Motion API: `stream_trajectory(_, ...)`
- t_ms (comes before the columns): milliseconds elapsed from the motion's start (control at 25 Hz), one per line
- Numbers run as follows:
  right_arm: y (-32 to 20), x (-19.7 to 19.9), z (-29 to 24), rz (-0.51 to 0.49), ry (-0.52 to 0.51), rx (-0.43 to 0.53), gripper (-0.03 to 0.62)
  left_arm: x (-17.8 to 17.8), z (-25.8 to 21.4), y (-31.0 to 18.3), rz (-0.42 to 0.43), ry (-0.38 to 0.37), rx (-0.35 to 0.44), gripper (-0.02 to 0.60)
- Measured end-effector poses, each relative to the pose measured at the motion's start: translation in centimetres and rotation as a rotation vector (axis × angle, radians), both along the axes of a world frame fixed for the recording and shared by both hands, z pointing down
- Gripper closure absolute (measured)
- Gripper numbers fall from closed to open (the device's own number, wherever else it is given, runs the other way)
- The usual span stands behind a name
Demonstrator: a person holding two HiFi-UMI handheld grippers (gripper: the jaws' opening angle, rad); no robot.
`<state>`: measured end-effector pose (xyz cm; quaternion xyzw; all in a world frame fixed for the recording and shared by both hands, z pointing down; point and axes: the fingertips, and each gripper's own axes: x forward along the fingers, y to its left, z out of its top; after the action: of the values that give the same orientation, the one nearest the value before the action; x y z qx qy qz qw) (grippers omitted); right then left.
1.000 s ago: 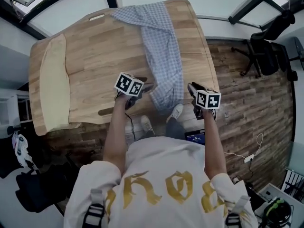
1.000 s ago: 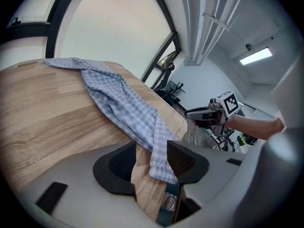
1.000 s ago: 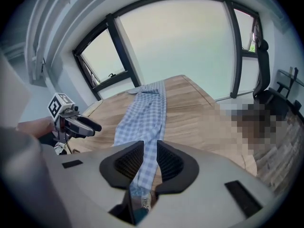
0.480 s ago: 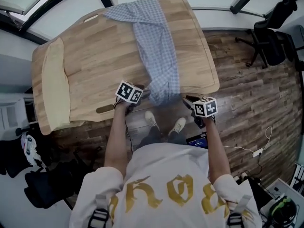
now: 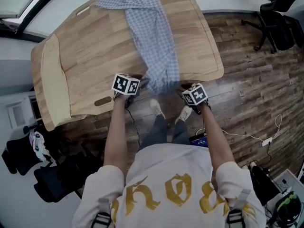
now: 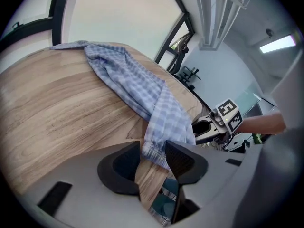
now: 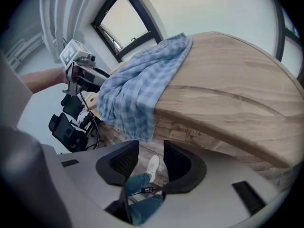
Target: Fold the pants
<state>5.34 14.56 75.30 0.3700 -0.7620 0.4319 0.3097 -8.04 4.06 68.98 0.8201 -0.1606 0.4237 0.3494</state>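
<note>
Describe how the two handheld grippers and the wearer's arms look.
The left gripper and right gripper match: light grey moulded bodies with black wedge-shaped jaws and ribbed pads. Each carries a white cube printed with black square markers, the left cube and the right cube. The arms are bare below the short sleeves of a white T-shirt with gold lettering, and grey straps cross the shoulders.

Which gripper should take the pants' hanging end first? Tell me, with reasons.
Left. The left gripper has open jaws already framing the pants hem at the table edge. The right gripper, whose jaws have just been opening, sits below the cloth; only floor and a shoe show between them.
</note>
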Motion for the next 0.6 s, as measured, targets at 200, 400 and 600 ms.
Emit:
stream_trajectory(200, -1.0, -1.9, 1.8, 0.011, -0.065, 0.004, 0.411, -0.5, 0.4, -0.1, -0.077, 0.019, -0.026, 0.421)
stream_trajectory(400, -1.9, -2.1, 2.1, 0.042, -0.111, 0.075, 0.463, 0.1, -0.7, 0.4, -0.118, 0.061, -0.016, 0.496)
stream_trajectory(600, -0.9, -2.6, -0.6, 0.042, -0.205, 0.139, 0.565, 0.1, -2.1, 1.1, -0.137, 0.08, 0.009, 0.506)
